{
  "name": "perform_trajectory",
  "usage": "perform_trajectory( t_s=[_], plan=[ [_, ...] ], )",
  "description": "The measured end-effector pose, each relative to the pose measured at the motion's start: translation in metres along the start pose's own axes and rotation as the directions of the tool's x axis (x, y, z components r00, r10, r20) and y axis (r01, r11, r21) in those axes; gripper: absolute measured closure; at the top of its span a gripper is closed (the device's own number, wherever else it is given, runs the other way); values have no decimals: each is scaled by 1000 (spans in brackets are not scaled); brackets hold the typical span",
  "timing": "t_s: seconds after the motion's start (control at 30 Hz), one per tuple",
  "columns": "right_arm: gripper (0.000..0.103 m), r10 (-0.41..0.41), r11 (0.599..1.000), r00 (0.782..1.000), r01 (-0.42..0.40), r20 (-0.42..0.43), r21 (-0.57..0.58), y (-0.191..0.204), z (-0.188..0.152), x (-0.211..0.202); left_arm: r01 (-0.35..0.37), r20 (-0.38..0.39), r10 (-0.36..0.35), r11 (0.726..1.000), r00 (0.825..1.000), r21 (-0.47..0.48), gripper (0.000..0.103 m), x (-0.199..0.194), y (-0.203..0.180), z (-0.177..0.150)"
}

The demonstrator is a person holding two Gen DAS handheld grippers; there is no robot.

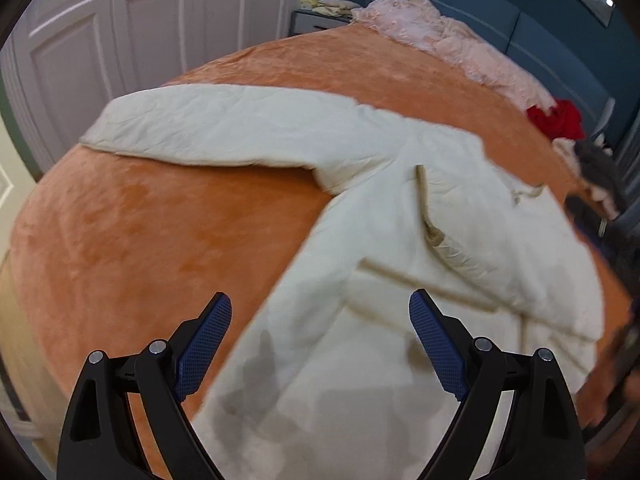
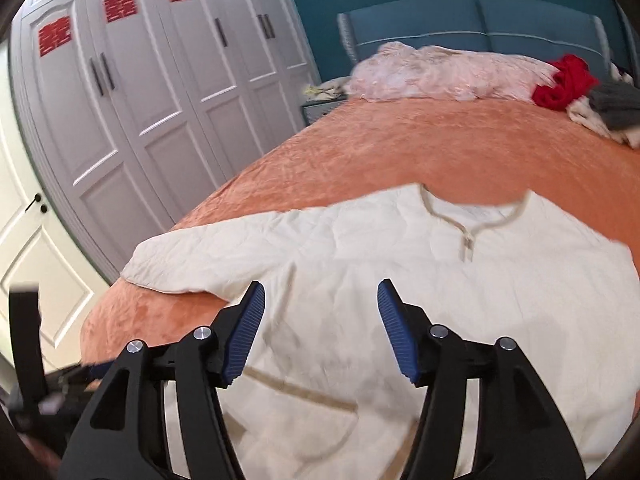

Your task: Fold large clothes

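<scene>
Cream shirt (image 2: 400, 280) lies spread flat on the orange bedspread (image 2: 400, 148), front up, its tan-trimmed neckline on the far side. Nearest, the right gripper (image 2: 321, 296) hovers over the shirt's lower body with fingers spread apart and nothing between them. The left gripper (image 1: 320, 312) is likewise released, one finger over the shirt's edge, the other over bare bedspread. Beyond the fingers, one sleeve (image 1: 208, 124) stretches toward the white wardrobe (image 2: 140, 80). Farther from the shirt, a pink quilt (image 2: 440, 72) and red garment (image 2: 564, 80) rest against the blue headboard (image 2: 472, 20).
</scene>
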State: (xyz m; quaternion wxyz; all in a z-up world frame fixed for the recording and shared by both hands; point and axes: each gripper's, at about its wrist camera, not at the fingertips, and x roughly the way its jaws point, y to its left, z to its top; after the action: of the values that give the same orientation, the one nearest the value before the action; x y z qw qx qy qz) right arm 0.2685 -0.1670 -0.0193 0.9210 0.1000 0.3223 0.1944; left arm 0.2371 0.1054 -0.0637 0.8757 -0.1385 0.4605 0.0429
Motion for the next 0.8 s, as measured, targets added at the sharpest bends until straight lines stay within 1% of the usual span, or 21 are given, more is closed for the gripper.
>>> perform_trajectory(
  t_s=[0.03, 0.1, 0.17, 0.2, 0.27, 0.3, 0.33, 0.37, 0.4, 0.43, 0.47, 0.5, 0.53, 0.57, 0.6, 0.63, 0.67, 0.7, 0.73, 0.77, 0.8],
  plan=[
    [46, -14, 999, 1000, 13, 3, 36, -11, -6, -10, 50, 0, -50, 999, 999, -5, 15, 4, -10, 7],
    [45, -63, 991, 998, 62, 5, 116, -37, -21, -22, 120, -17, -121, 993, 993, -16, 15, 17, -26, 17],
    [40, -134, 968, 991, 131, 1, 216, -71, -37, -45, 171, -68, -174, 984, 982, -52, 15, 39, -41, 25],
    [40, -161, 955, 987, 157, -5, 253, -86, -43, -49, 207, -95, -213, 975, 972, -76, 15, 51, -48, 27],
    [39, -233, 907, 972, 230, -34, 352, -125, -63, -66, 237, -136, -256, 962, 957, -137, 15, 78, -60, 32],
    [39, -260, 883, 965, 256, -44, 393, -141, -70, -72, 250, -139, -271, 956, 953, -153, 15, 85, -62, 33],
    [37, -276, 862, 960, 270, -50, 428, -153, -76, -77, 250, -145, -274, 954, 951, -165, 17, 92, -65, 35],
    [37, -294, 836, 954, 286, -58, 468, -169, -82, -80, 252, -140, -277, 952, 951, -172, 23, 99, -68, 37],
    [37, -306, 814, 950, 295, -63, 501, -182, -86, -81, 247, -134, -273, 952, 953, -178, 37, 104, -70, 38],
    [37, -306, 790, 950, 292, -66, 540, -196, -91, -82, 243, -135, -269, 953, 954, -181, 45, 106, -70, 39],
    [37, -303, 771, 951, 287, -69, 568, -207, -95, -81, 241, -135, -267, 953, 954, -182, 63, 108, -72, 42],
    [37, -302, 743, 950, 285, -77, 606, -220, -98, -78, 231, -140, -257, 956, 956, -179, 78, 109, -72, 44],
    [39, -294, 720, 952, 276, -81, 636, -230, -99, -73, 218, -135, -241, 962, 961, -167, 88, 107, -74, 48],
    [48, -277, 713, 958, 254, -70, 653, -238, -97, -67, 214, -128, -232, 966, 964, -146, 96, 105, -76, 50],
    [55, -268, 712, 961, 242, -63, 659, -243, -95, -64, 210, -117, -225, 969, 967, -127, 97, 101, -77, 53],
    [73, -260, 715, 964, 233, -58, 660, -244, -91, -61, 203, -76, -211, 974, 975, -100, 97, 91, -79, 57],
    [91, -246, 725, 968, 214, -43, 655, -243, -85, -60, 199, -55, -204, 976, 977, -86, 98, 84, -77, 61],
    [93, -248, 746, 969, 196, -7, 636, -237, -76, -63, 186, -14, -188, 981, 982, -59, 98, 73, -77, 65],
    [94, -263, 769, 964, 194, 25, 609, -230, -70, -70, 183, 16, -182, 982, 983, -41, 98, 64, -75, 68],
    [94, -281, 791, 959, 206, 44, 576, -222, -65, -75, 173, 31, -172, 985, 985, -29, 98, 61, -73, 70],
    [94, -301, 812, 952, 229, 49, 537, -213, -62, -76, 143, 43, -143, 990, 989, -12, 98, 61, -70, 68]
  ],
)
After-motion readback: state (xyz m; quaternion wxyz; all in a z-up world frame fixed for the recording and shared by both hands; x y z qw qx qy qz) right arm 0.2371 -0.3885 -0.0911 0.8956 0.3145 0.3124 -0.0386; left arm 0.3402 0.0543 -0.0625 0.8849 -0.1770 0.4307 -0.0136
